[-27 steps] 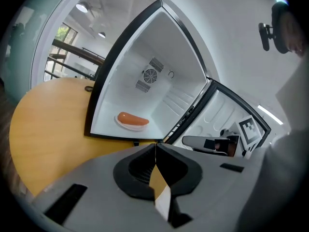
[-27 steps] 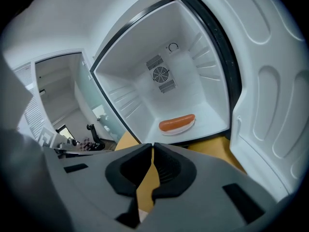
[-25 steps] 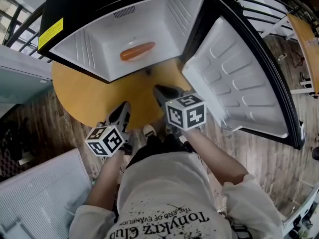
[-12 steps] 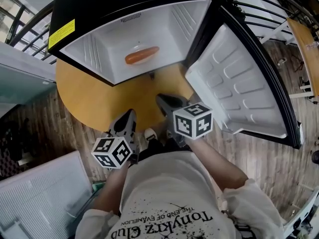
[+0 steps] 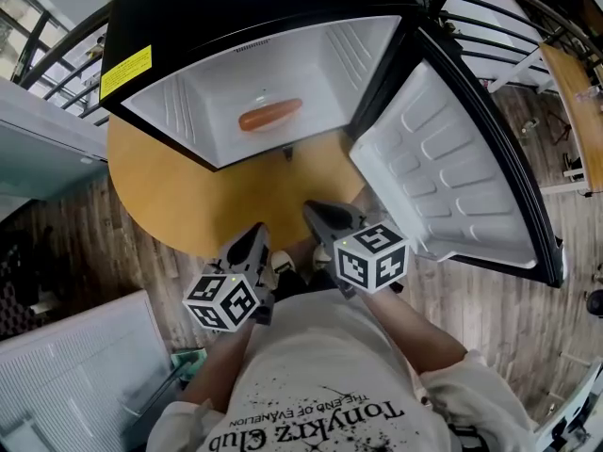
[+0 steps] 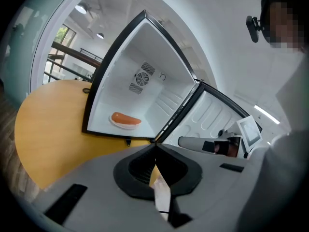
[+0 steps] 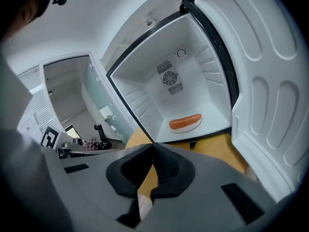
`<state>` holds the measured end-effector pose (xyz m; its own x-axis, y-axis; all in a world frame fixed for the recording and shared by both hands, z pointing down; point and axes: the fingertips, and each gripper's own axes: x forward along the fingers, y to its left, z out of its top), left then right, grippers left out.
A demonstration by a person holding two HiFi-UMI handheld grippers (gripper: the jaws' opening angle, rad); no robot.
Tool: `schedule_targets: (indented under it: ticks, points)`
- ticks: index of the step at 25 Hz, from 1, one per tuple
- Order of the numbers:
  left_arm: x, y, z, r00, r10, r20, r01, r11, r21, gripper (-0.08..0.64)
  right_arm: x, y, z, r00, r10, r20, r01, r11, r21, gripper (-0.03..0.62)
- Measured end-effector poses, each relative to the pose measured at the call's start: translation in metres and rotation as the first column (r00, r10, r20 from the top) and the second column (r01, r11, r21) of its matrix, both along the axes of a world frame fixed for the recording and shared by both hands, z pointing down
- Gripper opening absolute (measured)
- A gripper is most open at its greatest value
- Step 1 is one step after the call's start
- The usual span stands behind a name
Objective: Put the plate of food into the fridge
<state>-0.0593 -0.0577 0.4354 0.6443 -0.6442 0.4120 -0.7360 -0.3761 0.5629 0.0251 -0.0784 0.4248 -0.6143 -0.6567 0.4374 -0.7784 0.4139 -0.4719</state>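
Both the left tongs and the right tongs are clenched on nothing. The plate of sausage already lies inside the fridge; probably only closing its door is left.

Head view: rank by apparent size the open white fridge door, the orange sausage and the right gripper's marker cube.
Largest: open white fridge door.
Then right gripper's marker cube, though nearer the camera.
Smallest: orange sausage.

The fridge hides the far side of the table; its yellow label bears print too small to read.
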Motion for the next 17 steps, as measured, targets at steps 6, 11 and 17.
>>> schedule_targets:
  ticks: [6, 11, 17]
  points:
    - [0.009, -0.002, 0.002, 0.998, 0.046, 0.054, -0.047, 0.999, 0.022, 0.025, -0.012, 0.015, 0.012, 1.0, -0.002, -0.007, 0.002, 1.0, -0.022, 0.026]
    - [0.009, -0.004, -0.001, 0.997, 0.048, 0.065, -0.051, 0.998, 0.038, 0.025, -0.014, 0.018, 0.017, 1.0, -0.009, -0.016, 0.009, 0.999, -0.032, 0.026]
    - [0.007, -0.004, 0.002, 0.998, 0.042, 0.05, -0.043, 0.999, 0.02, 0.025, -0.017, 0.018, 0.018, 1.0, -0.001, -0.012, 0.001, 0.999, -0.035, 0.026]
